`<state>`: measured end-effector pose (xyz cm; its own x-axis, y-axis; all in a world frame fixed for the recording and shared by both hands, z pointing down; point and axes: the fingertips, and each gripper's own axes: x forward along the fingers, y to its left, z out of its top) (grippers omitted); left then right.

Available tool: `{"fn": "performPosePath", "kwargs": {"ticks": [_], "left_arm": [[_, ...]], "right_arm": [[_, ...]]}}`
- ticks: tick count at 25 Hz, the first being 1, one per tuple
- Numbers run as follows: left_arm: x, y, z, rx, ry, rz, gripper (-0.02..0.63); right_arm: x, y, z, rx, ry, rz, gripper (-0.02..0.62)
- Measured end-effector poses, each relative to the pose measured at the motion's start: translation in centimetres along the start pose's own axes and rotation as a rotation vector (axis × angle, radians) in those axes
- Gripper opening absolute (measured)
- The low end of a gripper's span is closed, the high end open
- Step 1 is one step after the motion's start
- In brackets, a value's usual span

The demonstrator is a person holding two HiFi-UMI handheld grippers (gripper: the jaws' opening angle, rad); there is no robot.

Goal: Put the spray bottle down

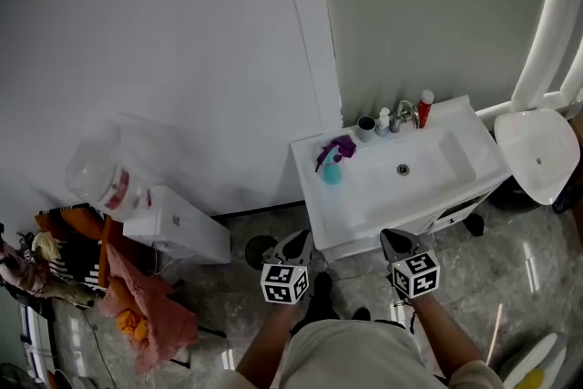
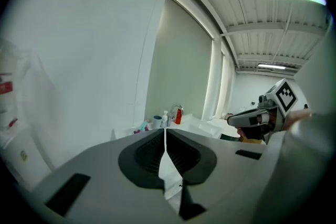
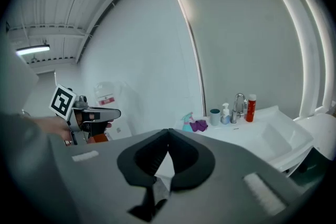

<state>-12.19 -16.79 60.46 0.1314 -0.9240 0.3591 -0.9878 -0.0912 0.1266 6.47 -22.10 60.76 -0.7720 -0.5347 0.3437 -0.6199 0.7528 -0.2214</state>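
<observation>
Sink [image 1: 360, 196]: white, set against the wall, seen from above in the head view.

Spray bottle [image 1: 332, 170]: teal, upright on the sink's left deck, left of the basin. No claw is on it. A purple cloth [image 1: 342, 147] lies just behind it, towards the wall. The two are close together, and whether they touch cannot be told.

Along the sink's back edge, running away from the cloth:
- a dark cup [image 1: 366, 127]
- a small white pump bottle [image 1: 383, 121]
- the tap [image 1: 404, 113]
- a red bottle [image 1: 425, 108] with a white cap

Left claw [image 1: 298, 239]: held off the sink's front left corner, over the floor and pointed towards the sink. In its own view the jaws meet along the whole pad line with nothing between them. It is well apart from the spray bottle.

Right claw [image 1: 393, 239]: held off the sink's front edge, further right, and also aimed at the sink. In its own view the jaw tips are together and empty. That view shows the spray bottle and cloth standing ahead on the sink, past the tips.

Each claw's view shows the other claw off to the side, marker cube up.

Other things around the sink:
- Right of it stands a white toilet [image 1: 537, 150] with the lid down.
- Well to its left, near the wall, is a clear jug [image 1: 105, 173] with a red label.
- Below the jug, pink and orange cloths [image 1: 146, 310] are heaped on the floor.
</observation>
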Motion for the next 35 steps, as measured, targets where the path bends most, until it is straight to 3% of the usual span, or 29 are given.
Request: {"fn": "performPosePath", "kwargs": {"ticks": [3,8,14,19,23,35], "left_arm": [[-2.1,-0.6,-0.7,-0.018,-0.013,0.038,0.009],[-4.5,-2.6,-0.5,0.014,-0.018,-0.035,0.006],[-5.8,-1.8,0.7,0.03,-0.015,-0.056,0.006],[-6.3,-0.4,1.7,0.067,-0.021,-0.085,0.006],[-6.7,1.0,2.9,0.062,-0.043,-0.098,0.006],[-6.8,2.9,4.2,0.044,-0.068,-0.126,0.006]], "right_arm": [[-0.7,1.1,-0.3,-0.024,-0.006,0.025,0.011],[-1.2,2.2,0.0,-0.012,-0.025,0.05,0.011],[-1.1,3.8,1.2,-0.024,-0.044,0.076,0.01],[-1.0,4.4,3.0,-0.028,-0.068,0.07,0.01],[-1.2,5.1,4.7,-0.067,-0.098,0.063,0.011],[-1.2,5.2,6.5,-0.033,-0.143,0.017,0.009]]}}
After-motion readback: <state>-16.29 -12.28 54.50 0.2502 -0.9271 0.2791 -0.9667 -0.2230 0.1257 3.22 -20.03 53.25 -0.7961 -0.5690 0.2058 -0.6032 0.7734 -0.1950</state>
